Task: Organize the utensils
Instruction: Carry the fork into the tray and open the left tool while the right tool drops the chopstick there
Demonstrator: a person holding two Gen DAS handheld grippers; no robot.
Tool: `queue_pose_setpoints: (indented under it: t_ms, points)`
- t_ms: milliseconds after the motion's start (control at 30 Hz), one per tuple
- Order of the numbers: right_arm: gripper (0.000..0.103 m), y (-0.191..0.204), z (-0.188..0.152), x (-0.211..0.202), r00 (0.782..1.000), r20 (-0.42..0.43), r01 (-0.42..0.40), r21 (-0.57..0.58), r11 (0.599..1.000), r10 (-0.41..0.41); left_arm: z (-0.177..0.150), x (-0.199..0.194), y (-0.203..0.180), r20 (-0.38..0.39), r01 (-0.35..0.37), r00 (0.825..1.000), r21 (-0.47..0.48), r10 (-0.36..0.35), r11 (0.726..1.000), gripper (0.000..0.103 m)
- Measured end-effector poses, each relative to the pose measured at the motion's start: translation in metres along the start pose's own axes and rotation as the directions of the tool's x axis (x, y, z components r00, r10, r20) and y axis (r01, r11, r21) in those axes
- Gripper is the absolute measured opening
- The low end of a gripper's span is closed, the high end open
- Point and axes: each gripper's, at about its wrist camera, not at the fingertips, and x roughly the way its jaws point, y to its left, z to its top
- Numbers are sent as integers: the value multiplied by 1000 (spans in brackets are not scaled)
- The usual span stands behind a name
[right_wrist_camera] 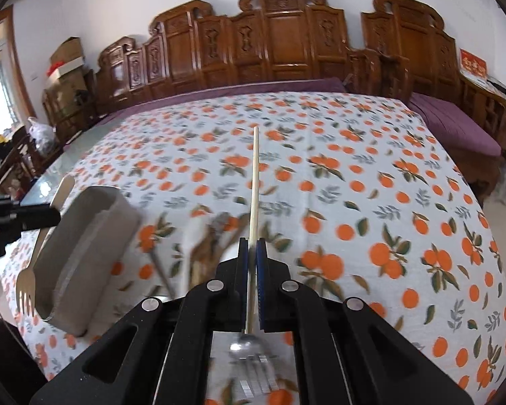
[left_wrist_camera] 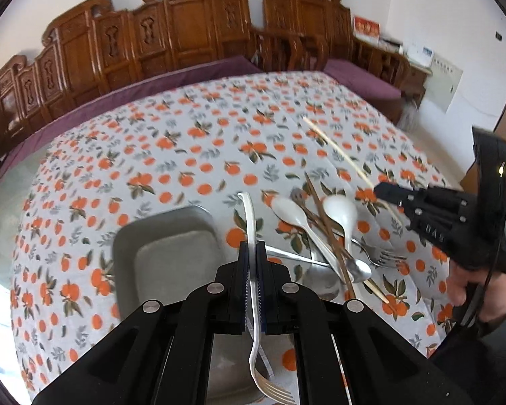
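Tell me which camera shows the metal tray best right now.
The left wrist view: the metal tray lies below it, open face and rim sharp, just left of the fork in the left hand-held gripper. The right wrist view shows the tray blurred at its left edge.

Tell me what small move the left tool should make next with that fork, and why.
Probably shift the left tool a little leftward over the metal tray and lower the fork in. The fork is already clamped and lifted beside the tray, and the tray looks empty, while the right tool is busy holding a chopstick.
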Motion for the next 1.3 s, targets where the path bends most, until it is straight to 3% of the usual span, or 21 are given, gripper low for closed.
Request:
queue_pose_setpoints:
  t_ms: [167,433,833,1300]
  points:
    - [6,24,-1,-5,999,4,-43,-29,999,43,-8,-7,29,32,-23,999,-48,25,999,3]
    - [6,56,-4,-6,996,5,-89,-70,994,89,-30,14,69,21,-67,997,-102,70,993,3]
    - [6,100,-6,-3,985,-14,-174,-120,977,174,-42,45,98,-59,-65,997,-146,57,987,7]
    - [6,156,-17,-6,968,-39,-249,-74,966,247,-46,-5,122,62,-90,993,-200,104,976,8]
